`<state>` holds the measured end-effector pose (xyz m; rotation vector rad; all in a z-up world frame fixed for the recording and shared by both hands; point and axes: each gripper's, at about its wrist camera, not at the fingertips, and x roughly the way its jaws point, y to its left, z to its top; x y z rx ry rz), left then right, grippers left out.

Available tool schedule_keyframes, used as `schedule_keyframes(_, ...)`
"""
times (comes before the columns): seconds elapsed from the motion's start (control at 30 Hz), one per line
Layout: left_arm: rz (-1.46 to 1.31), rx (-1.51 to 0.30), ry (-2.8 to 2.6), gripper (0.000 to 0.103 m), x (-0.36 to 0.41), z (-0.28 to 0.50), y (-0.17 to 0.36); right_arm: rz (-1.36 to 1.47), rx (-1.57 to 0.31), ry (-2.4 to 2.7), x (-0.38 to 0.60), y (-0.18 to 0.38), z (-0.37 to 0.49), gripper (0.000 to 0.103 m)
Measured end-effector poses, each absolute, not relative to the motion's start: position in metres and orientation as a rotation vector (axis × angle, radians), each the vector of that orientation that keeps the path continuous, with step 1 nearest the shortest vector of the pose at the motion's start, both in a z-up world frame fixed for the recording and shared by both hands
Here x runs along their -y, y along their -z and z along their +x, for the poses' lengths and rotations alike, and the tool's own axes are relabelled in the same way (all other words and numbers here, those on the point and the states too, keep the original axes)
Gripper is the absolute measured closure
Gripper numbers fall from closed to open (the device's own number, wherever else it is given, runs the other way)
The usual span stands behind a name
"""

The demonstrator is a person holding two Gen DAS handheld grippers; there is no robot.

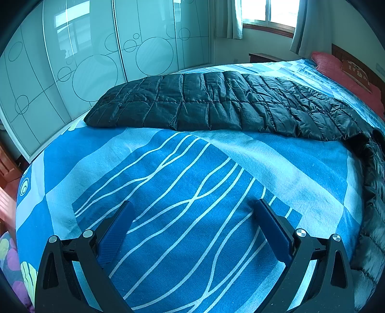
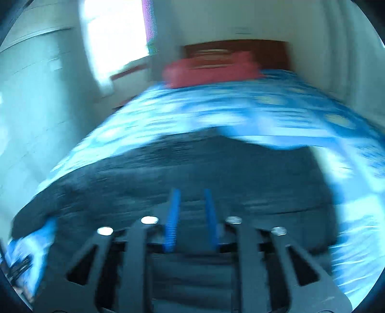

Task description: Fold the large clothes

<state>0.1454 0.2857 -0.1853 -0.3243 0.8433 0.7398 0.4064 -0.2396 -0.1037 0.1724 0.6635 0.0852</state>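
A black quilted down coat [image 1: 216,106] lies flat across the far side of the bed, with one part trailing down the right edge [image 1: 373,192]. My left gripper [image 1: 192,211] is open and empty, low over the blue sheet, well short of the coat. The right wrist view is badly blurred by motion. My right gripper [image 2: 191,195] is over the dark coat [image 2: 192,168]. Its blue fingers [image 2: 174,216] stand a narrow gap apart, and I cannot tell whether they hold fabric.
The bed carries a blue sheet [image 1: 168,180] with white wavy lines. Red pillows [image 1: 341,69] and a wooden headboard [image 2: 235,48] are at the bed's head. Wardrobe sliding doors [image 1: 84,60] stand past the far side. A window [image 1: 269,12] with curtains is behind.
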Motion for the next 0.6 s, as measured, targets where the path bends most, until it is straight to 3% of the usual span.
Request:
schedule_keyframes(0.13, -0.318, -0.844, -0.744, 0.004, -0.284, 0.145, 0.185, 0.257, -0.715, 0.063, 0.328, 0.127, 0.422, 0.093)
schedule_keyframes(0.3, -0.307, -0.847, -0.751, 0.004, -0.284, 0.148, 0.186, 0.225, -0.884, 0.034, 0.339, 0.19, 0.437, 0.095)
schedule_keyframes(0.47, -0.304, -0.847, -0.753, 0.004, -0.283, 0.15, 0.186, 0.221, -0.836, 0.019, 0.342, 0.164, 0.434, 0.094)
schedule_keyframes(0.6, -0.3, -0.849, -0.754, 0.004, -0.282, 0.15, 0.186, 0.207, -0.782, 0.027, 0.348, 0.157, 0.449, 0.083)
